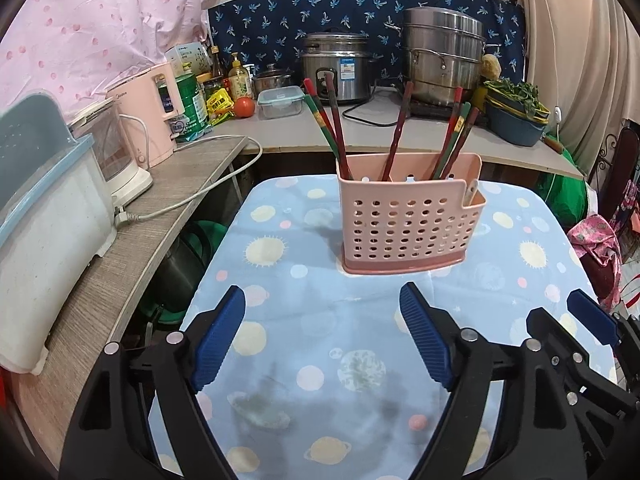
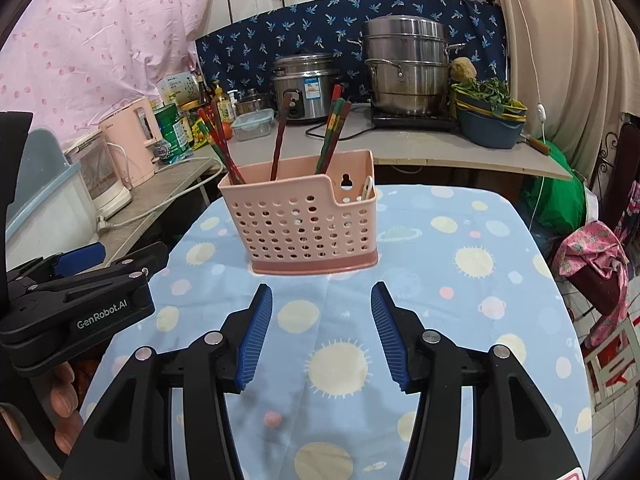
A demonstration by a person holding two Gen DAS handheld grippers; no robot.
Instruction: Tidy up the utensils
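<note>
Left gripper (image 1: 322, 320) has its fingers (image 1: 218, 340) spread wide, nothing between them, hovering low over the cloth-covered surface (image 1: 280, 320) just short of the pink basket (image 1: 404, 224). The basket stands upright near the far middle of the surface, with chopsticks (image 1: 334, 128) leaning in it: a bunch at its left end, one in the middle, a bunch toward the right, and a pale spoon (image 2: 367, 190) low in the small right compartment. Judgement: basket is thin perforated plastic, light, a bit flexy, top-heavy with the tall sticks, so it could tip or slide on the cloth; best taken by the top rim or side walls. Chopsticks look lacquered, stiff, thin, likely slippery; grip mid-shaft or near the upper ends, one bunch at a time. Right gripper (image 2: 322, 330) sits beside the left one, fingers (image 2: 254, 340) moderately apart, empty, also aimed at the basket front. Around: plastic bin (image 1: 44, 240) and kettle (image 1: 120, 152) on the left counter, rice cooker (image 1: 336, 68) and steel steamer pot (image 1: 442, 56) behind, bowl of greens (image 1: 516, 112) at right. Nothing lies between the grippers and the basket; the two grippers are close together and could bump.
</note>
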